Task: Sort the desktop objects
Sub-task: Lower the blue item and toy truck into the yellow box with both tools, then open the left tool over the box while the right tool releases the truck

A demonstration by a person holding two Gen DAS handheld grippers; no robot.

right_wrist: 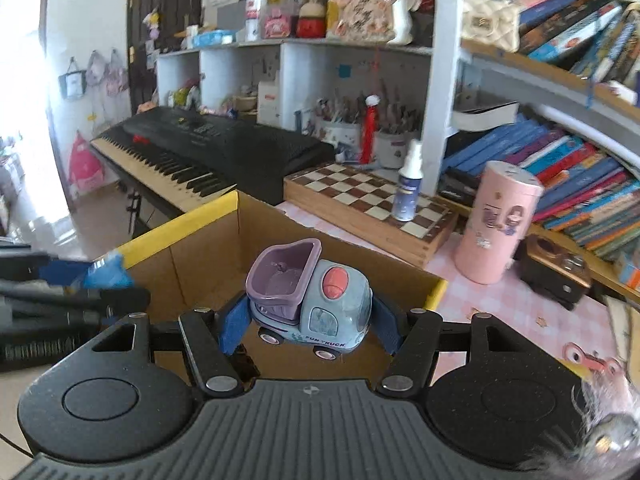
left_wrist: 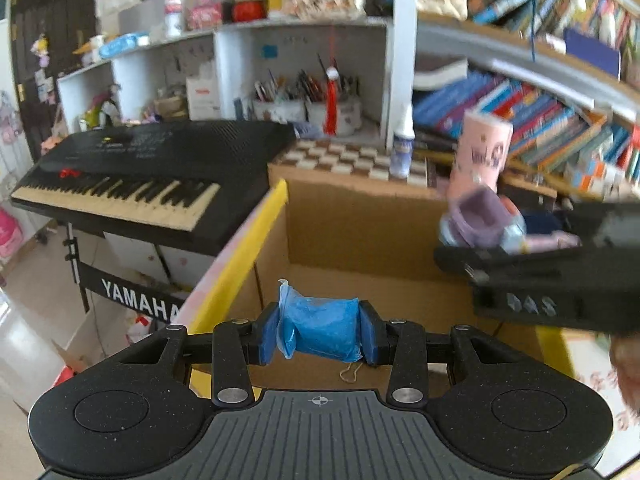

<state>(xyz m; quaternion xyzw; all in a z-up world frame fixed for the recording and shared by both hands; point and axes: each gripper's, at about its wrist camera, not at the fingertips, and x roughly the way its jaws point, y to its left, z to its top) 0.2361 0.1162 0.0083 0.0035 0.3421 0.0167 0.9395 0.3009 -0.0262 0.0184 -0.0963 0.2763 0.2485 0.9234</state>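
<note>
My left gripper (left_wrist: 320,330) is shut on a blue plastic-wrapped roll (left_wrist: 318,328) and holds it above the open cardboard box (left_wrist: 360,224). My right gripper (right_wrist: 308,320) is shut on a blue and purple toy dump truck (right_wrist: 308,300), also held over the box (right_wrist: 192,256). In the left wrist view the right gripper with the toy truck (left_wrist: 480,220) shows at the right, blurred. In the right wrist view the left gripper's roll (right_wrist: 108,274) shows at the left edge.
A pink cylinder tin (right_wrist: 496,224), a spray bottle (right_wrist: 408,188) on a chessboard (right_wrist: 360,200) and a brown camera (right_wrist: 556,268) stand on the pink checked desk. A black Yamaha keyboard (left_wrist: 132,176) is left of the box. Bookshelves fill the back right.
</note>
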